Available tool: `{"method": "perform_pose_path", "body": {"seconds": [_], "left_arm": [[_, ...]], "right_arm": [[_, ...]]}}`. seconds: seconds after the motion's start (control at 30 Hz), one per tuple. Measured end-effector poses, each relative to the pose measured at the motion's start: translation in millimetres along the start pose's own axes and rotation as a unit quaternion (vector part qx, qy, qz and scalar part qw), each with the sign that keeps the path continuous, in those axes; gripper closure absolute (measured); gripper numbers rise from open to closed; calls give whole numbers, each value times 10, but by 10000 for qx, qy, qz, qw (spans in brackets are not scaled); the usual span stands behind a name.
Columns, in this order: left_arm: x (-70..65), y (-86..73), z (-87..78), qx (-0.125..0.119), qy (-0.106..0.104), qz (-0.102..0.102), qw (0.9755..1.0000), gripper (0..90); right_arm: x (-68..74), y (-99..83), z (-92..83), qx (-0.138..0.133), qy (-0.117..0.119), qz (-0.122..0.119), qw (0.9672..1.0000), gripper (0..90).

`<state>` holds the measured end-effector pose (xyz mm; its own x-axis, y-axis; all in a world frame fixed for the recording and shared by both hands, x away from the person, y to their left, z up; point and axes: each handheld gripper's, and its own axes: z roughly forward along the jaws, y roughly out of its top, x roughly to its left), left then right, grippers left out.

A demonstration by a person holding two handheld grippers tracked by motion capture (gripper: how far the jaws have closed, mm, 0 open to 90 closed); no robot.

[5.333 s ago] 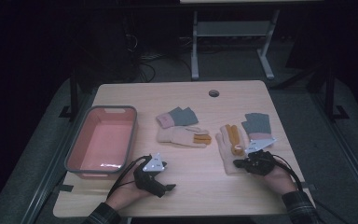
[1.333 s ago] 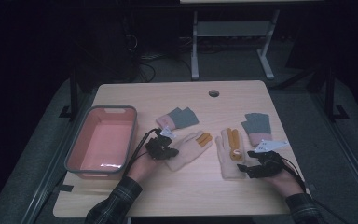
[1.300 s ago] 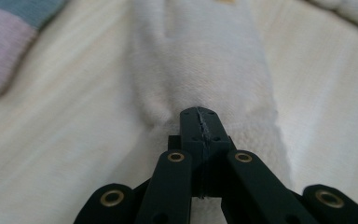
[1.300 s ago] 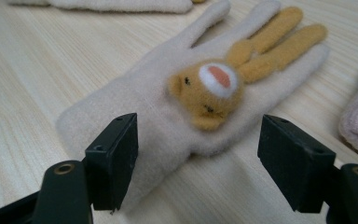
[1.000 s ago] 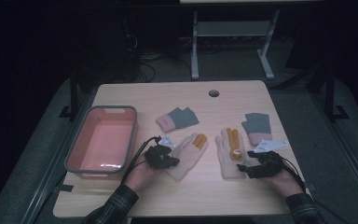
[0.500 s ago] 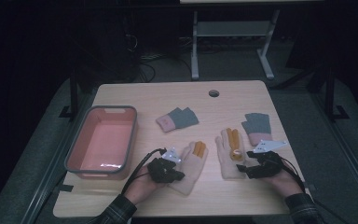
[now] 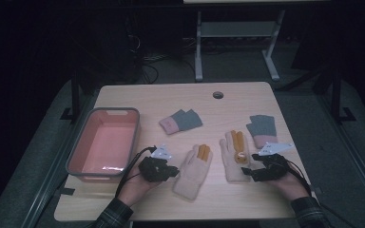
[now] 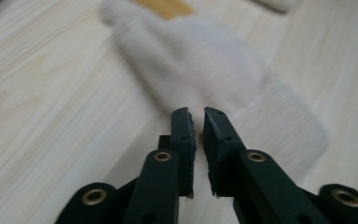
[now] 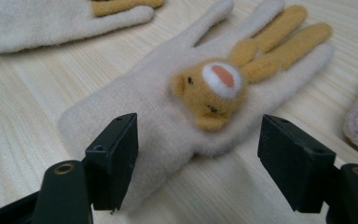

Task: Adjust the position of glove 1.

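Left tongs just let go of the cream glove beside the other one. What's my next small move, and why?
Probably close the right tongs on the cuff of the bear-face glove: their jaws stand wide open on either side of that cuff, not pressing it. The left tongs, whose jaws have just been opening a crack, hold nothing, and the plain cream glove lies flat alongside, apart from its mate. Then lay it on that mate.

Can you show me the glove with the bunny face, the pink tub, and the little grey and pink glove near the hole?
Cream knitted glove with orange bunny face [image 9: 205, 93], right gripper view, on the bunny's face.
Pink plastic tub with grey rim [image 7: 105, 147], high view, on its bare floor.
Small grey glove with pink cuff [image 7: 181, 121], high view, on its grey palm.
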<state>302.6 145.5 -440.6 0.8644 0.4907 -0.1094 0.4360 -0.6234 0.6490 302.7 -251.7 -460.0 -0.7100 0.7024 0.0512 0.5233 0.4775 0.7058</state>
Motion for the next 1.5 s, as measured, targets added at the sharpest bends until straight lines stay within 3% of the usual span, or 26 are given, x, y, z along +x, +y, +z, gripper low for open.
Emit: {"method": "perform_pose_path", "body": {"seconds": [0.1,0.3,0.47,0.57,0.63,0.73,1.13,1.4,1.5], "left_arm": [[26,-108,-25,6,224,-58,9997,712],[5,-300,-46,-73,555,-62,9984,432],[-72,-396,-19,-68,806,7,9967,324],[-62,-411,-1,-91,784,-24,9969,293],[-55,-435,26,-217,759,-30,9969,181],[-56,-478,69,-448,665,61,9968,125],[-55,-481,73,-454,641,131,9968,122],[-63,-504,54,-465,655,100,9967,123],[-63,-505,53,-466,654,98,9967,123]], "right_arm": [[4,1,-2,-8,10,13,10000,285],[12,4,1,-28,57,4,10000,285],[5,11,6,-29,102,5,9999,285],[-1,24,6,-45,133,3,9999,288],[-16,55,4,-61,210,49,9997,301],[-42,80,8,-108,237,42,9997,319],[-152,308,37,-174,382,-8,9991,406],[-217,273,100,-20,546,-27,9985,560],[-245,265,77,-117,613,-23,9980,551]]}}
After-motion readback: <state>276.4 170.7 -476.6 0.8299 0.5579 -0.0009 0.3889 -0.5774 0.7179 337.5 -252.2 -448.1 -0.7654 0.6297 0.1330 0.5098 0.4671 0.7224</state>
